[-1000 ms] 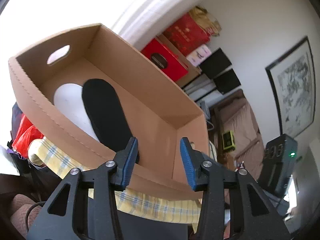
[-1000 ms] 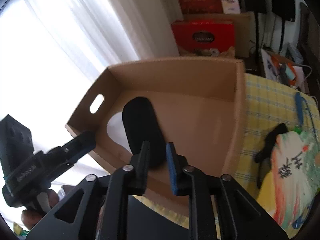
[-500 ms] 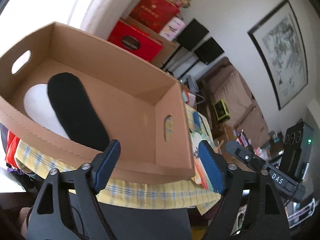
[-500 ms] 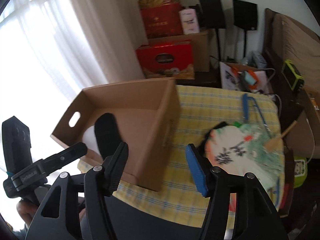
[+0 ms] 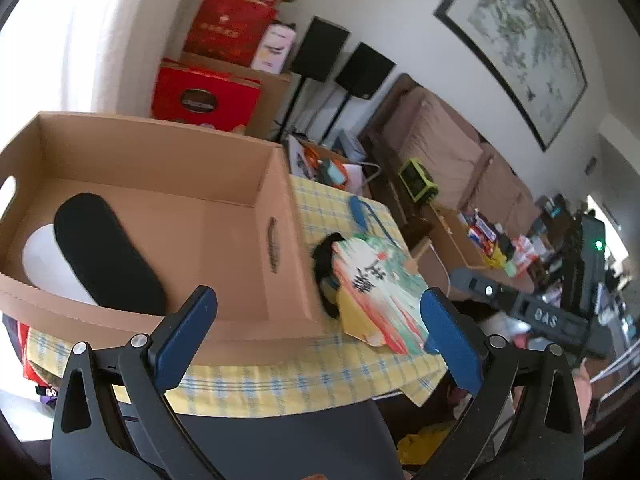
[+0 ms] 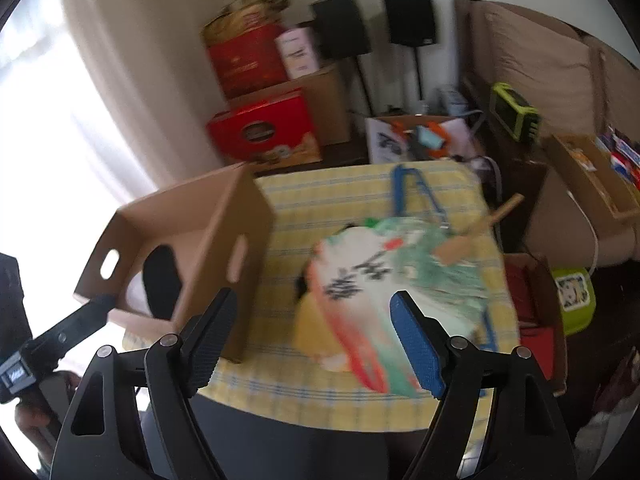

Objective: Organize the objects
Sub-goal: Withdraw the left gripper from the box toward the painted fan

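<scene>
An open cardboard box point(image 5: 276, 216) point(image 6: 208, 240) stands on the left part of a table with a yellow checked cloth point(image 5: 280, 384) point(image 6: 320, 204). Inside it a black insole point(image 5: 106, 256) point(image 6: 160, 280) lies over a white one point(image 5: 42, 260). To the right of the box lies a painted paper fan point(image 5: 380, 292) point(image 6: 372, 292) over a black item point(image 5: 324, 256). A blue tool point(image 5: 358, 210) point(image 6: 412, 188) lies behind it. My left gripper point(image 5: 318, 330) hangs before the box's near right corner, jaws opening wide, nothing between them. My right gripper point(image 6: 312, 340) hovers near the fan, jaws opening, empty.
Red gift boxes point(image 5: 204, 100) point(image 6: 264, 136) and black speakers point(image 5: 320, 50) stand behind the table. A sofa point(image 5: 436, 144) runs along the right wall. A green device point(image 6: 514, 114) and an open carton point(image 6: 592, 176) of small items sit right of the table.
Both grippers pulled back from the box and swung right, their jaws widening. The black insole stays in the box; the fan and right side of the table have come into view.
</scene>
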`<action>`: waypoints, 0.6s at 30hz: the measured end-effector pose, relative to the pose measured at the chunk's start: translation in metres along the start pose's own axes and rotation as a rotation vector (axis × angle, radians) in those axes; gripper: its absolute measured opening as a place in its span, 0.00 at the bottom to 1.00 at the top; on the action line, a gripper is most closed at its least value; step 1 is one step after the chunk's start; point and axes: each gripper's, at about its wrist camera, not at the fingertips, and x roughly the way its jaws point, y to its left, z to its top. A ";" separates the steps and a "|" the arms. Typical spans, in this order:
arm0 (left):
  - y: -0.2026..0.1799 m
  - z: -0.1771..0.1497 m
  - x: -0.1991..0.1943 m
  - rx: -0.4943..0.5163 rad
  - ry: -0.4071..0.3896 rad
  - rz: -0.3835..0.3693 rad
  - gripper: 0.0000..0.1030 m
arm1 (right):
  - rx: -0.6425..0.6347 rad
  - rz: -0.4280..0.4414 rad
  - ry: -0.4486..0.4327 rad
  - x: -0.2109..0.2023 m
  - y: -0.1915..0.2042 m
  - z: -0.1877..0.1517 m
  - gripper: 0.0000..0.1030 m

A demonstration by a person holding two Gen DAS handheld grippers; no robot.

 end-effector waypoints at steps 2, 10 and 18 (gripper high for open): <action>-0.009 -0.002 0.004 0.019 0.008 -0.004 0.99 | 0.030 -0.029 -0.009 -0.005 -0.017 -0.002 0.78; -0.036 -0.018 0.018 0.088 0.038 -0.036 0.99 | 0.130 -0.109 -0.014 -0.014 -0.071 -0.015 0.78; -0.071 -0.040 0.046 0.193 0.080 -0.037 0.99 | 0.202 -0.119 -0.001 -0.007 -0.102 -0.027 0.78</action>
